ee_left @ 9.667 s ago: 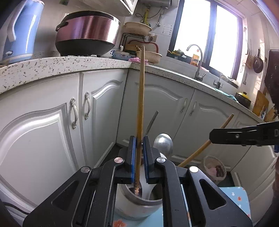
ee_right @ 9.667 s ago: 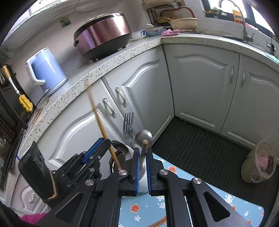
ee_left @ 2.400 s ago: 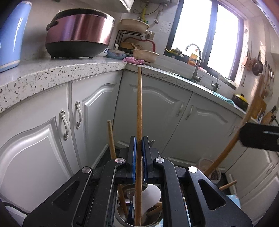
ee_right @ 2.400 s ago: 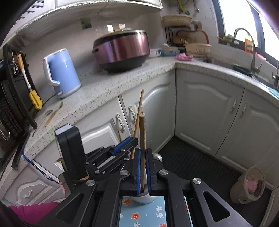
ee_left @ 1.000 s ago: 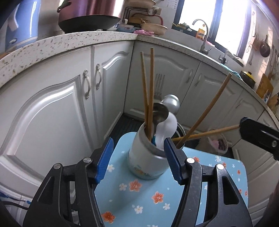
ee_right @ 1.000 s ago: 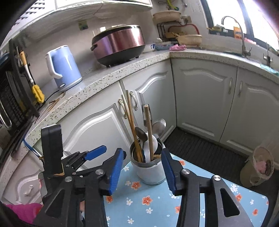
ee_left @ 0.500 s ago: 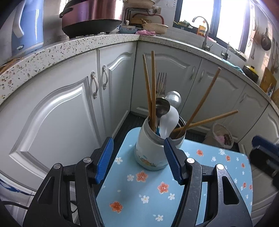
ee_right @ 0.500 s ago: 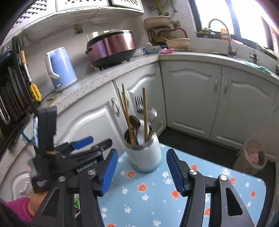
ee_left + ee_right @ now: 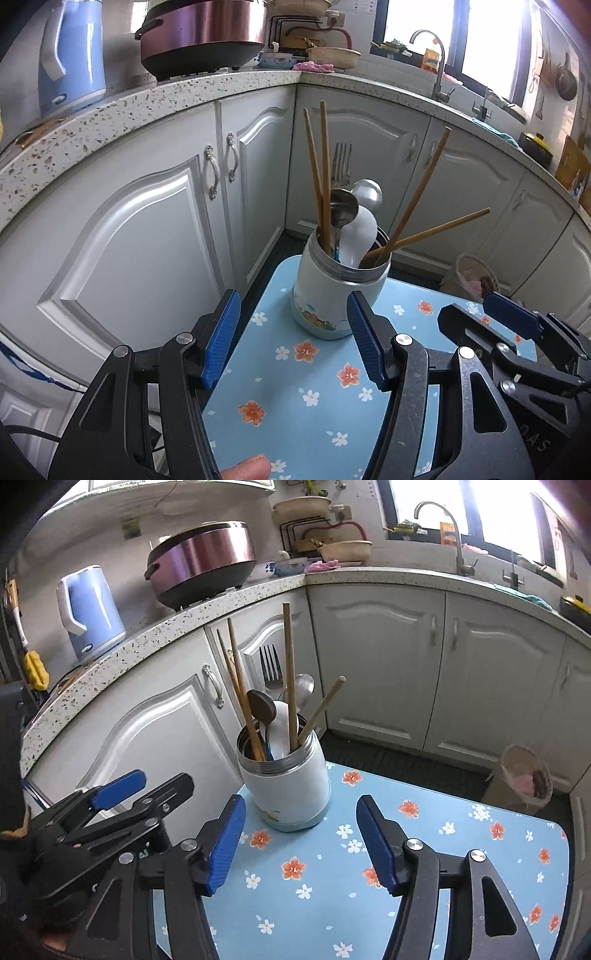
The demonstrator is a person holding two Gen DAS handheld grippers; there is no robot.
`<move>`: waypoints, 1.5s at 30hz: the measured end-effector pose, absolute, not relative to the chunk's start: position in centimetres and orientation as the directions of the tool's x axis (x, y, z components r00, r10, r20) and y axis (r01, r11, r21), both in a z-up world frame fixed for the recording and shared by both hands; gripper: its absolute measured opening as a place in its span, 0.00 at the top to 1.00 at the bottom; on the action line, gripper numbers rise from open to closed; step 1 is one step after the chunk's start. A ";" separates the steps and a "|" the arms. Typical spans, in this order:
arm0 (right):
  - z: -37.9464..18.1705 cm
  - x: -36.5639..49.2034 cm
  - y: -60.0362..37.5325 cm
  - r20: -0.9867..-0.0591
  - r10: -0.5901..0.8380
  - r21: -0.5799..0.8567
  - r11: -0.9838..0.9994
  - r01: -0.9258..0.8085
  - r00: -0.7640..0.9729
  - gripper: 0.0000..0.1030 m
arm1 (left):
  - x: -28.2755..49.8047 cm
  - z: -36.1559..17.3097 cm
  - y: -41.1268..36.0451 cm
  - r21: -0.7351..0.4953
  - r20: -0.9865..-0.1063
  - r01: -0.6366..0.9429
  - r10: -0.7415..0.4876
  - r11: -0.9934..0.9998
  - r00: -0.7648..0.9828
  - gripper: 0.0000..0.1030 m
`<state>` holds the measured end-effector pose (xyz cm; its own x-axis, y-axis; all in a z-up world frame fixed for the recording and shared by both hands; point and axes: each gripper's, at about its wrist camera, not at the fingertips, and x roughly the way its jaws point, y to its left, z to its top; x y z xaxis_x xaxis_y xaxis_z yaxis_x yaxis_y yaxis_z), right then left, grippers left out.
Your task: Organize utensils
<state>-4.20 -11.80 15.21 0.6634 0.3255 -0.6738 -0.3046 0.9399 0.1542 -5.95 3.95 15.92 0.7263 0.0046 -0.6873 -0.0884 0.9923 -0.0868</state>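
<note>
Utensils stand gathered in one white holder at the far left corner of a blue flowered table, just in front of the white kitchen cabinets. Holder is upright, metal-rimmed, a small print near its base. Inside: four wooden chopsticks, two near-vertical on the left and two splayed out to the right, leaning on the rim since nothing else props them; a fork tines-up at the back; two metal spoons, bowls up; a white spoon in front. Everything sits handle-down, working end up, which reads as the sorted state. No loose utensil shows on the visible tabletop, so the task looks finished or nearly so. Left gripper hangs short of the holder, jaws wide apart, nothing between the blue pads but bare tablecloth. Right gripper, seen from its own camera, is likewise parted and empty; its jaws have just been opening, with nothing between them, and the holder sits beyond its fingertips, untouched. Both grippers point down at the table from the near side, side by side. A fingertip shows at the bottom edge of the left view, presumably on the handle. Risk, if any: the two splayed chopsticks lean far out and could tip if the holder is nudged.
</note>
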 end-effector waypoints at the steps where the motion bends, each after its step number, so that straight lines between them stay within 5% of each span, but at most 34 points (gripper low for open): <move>1: 15.3 -4.1 -11.8 -0.672 0.326 0.157 0.940 -0.303 0.664 0.40 | -6.1 16.0 4.1 -0.088 -0.687 -0.091 0.005 0.992 0.726 0.42; 45: 15.7 -4.1 -11.5 -0.688 0.327 0.149 0.937 -0.316 0.648 0.36 | -7.3 17.4 5.0 -0.041 -0.675 -0.159 0.090 0.986 0.732 0.42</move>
